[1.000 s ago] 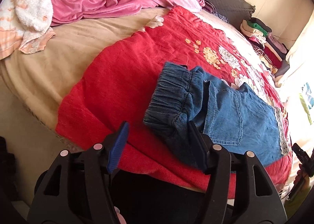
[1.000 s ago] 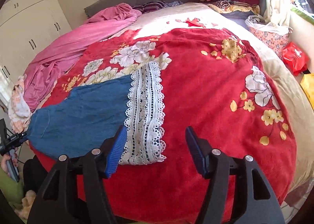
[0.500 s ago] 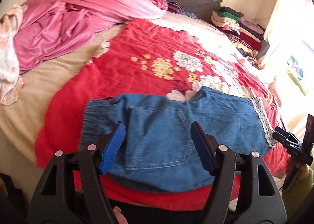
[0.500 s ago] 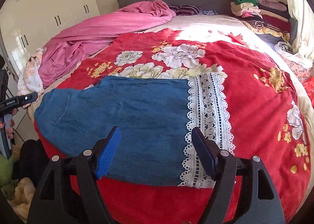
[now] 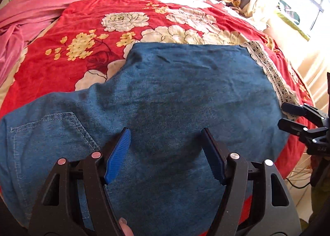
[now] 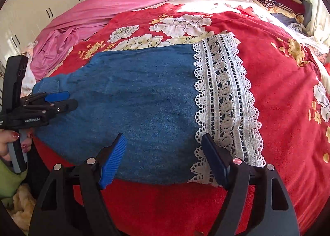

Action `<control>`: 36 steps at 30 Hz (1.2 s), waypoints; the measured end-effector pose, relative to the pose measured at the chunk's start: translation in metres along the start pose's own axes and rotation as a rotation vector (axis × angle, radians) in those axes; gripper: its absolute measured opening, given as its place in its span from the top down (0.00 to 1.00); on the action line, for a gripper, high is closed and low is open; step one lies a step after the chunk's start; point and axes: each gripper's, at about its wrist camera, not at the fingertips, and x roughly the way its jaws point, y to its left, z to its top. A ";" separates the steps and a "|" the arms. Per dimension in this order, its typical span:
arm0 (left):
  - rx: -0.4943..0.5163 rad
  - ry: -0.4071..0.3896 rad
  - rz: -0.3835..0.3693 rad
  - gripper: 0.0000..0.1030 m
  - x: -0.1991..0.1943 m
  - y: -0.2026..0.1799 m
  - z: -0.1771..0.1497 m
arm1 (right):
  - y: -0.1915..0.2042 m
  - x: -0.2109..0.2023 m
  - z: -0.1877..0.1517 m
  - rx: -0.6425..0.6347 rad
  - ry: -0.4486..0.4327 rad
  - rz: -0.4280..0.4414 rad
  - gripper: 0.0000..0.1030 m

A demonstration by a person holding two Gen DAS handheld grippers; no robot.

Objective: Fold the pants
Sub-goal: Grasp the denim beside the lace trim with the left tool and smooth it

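Pants (image 6: 144,99) look soft, floppy denim, best pinched at the lace hem (image 6: 224,99), centre right; left gripper (image 5: 167,153) released, right gripper (image 6: 163,153) opening, both empty.

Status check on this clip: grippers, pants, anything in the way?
Left gripper open over the denim pants, nothing clamped. Right gripper opening above the lace hem, nothing between the jaws. Pants flat on red blanket; nothing obstructing.

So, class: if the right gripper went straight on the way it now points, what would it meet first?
Most likely the denim pants, near their white lace hem; the right gripper is opening with nothing between its fingers.
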 end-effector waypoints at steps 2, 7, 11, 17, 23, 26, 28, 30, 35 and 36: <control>0.016 0.002 0.002 0.39 0.006 0.003 -0.004 | 0.000 0.003 0.000 0.005 0.003 0.008 0.23; 0.027 -0.003 0.011 0.38 0.002 0.001 -0.004 | 0.003 -0.001 -0.001 0.011 -0.028 0.014 0.20; 0.024 -0.028 -0.025 0.33 -0.022 -0.004 0.006 | -0.005 -0.026 0.000 0.046 -0.106 0.044 0.20; 0.082 -0.099 -0.047 0.29 -0.049 -0.021 0.040 | -0.024 -0.054 -0.003 0.092 -0.159 -0.021 0.17; 0.172 -0.124 -0.076 0.25 -0.043 -0.049 0.082 | -0.041 -0.062 -0.011 0.125 -0.156 -0.060 0.16; 0.214 -0.111 -0.117 0.23 -0.030 -0.068 0.100 | -0.047 -0.062 -0.016 0.139 -0.144 -0.071 0.16; 0.240 -0.087 -0.142 0.22 -0.017 -0.079 0.109 | -0.051 -0.062 -0.017 0.149 -0.140 -0.072 0.16; 0.269 -0.069 -0.162 0.22 -0.002 -0.091 0.119 | -0.055 -0.059 -0.017 0.158 -0.129 -0.071 0.16; 0.329 -0.060 -0.203 0.22 0.030 -0.108 0.140 | -0.057 -0.047 -0.016 0.174 -0.110 -0.047 0.16; 0.335 -0.052 -0.213 0.22 0.036 -0.110 0.145 | -0.057 -0.044 -0.016 0.177 -0.108 -0.042 0.16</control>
